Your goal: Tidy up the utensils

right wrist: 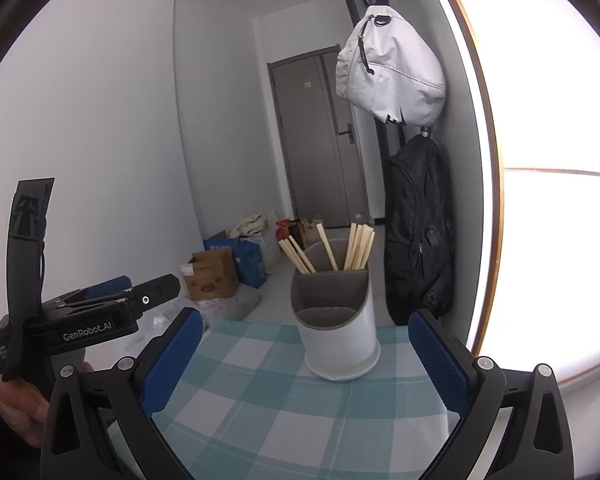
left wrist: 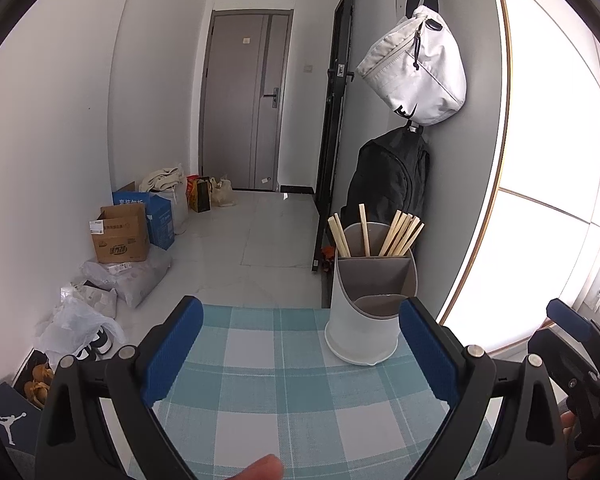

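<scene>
Both tongs [left wrist: 300,350] [right wrist: 304,358] spread wide, empty; utensil holder [left wrist: 370,304] w/ chopsticks [left wrist: 400,234] ahead, untouched.

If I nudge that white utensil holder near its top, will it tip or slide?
The utensil holder looks tall and narrow, likely light plastic, so a high push may tip it. The chopsticks stand loose and would probably shift. The checked tablecloth could bunch.

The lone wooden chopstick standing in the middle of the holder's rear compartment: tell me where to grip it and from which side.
Grip the lone wooden chopstick by its bare top end, above the rim of the white cylindrical utensil holder with grey divider. Come from above, fingers either side. It stands nearly upright, apart from the leaning bundles to its left and right, so only the exposed tip is free. The open right tool looks suited.
</scene>
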